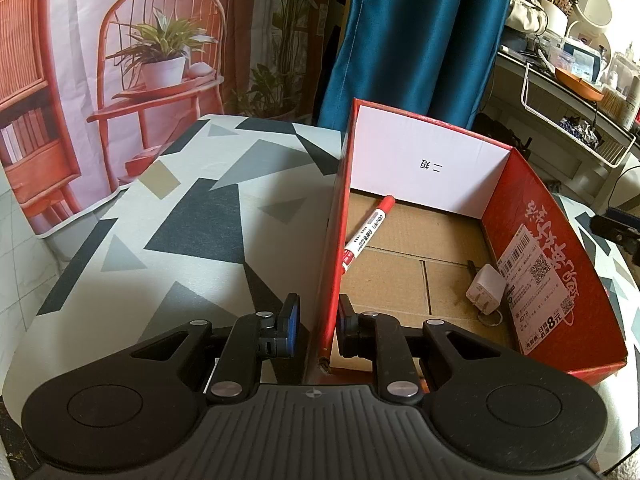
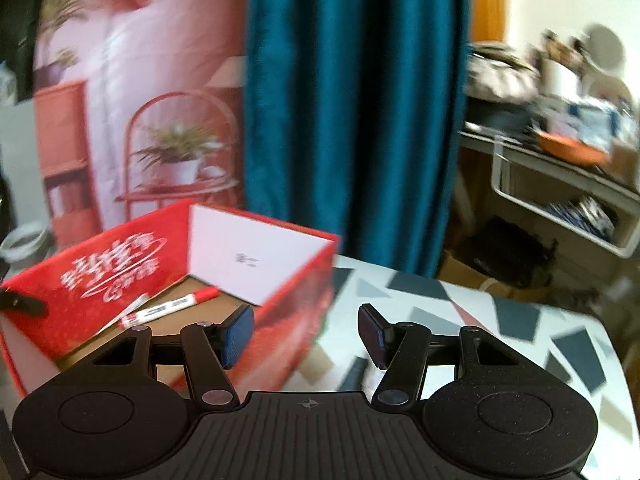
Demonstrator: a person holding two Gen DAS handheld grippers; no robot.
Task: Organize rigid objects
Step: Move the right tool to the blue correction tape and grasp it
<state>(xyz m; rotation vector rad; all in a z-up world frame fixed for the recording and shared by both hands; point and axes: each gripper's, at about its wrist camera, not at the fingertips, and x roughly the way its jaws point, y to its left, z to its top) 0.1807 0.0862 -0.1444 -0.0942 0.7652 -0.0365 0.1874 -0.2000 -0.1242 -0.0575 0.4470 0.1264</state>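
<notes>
The left gripper (image 1: 318, 330) pinches the stiff, light red cardboard box (image 1: 552, 240) by its thin side wall, while the right gripper (image 2: 306, 334) hangs half-open, empty.

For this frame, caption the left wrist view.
Left gripper clamps red box's side wall; red marker and white charger lie inside.

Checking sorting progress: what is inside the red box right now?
Inside the red box: a red marker against the left wall and a small white charger with a ring. The gripper hides the near floor.
</notes>
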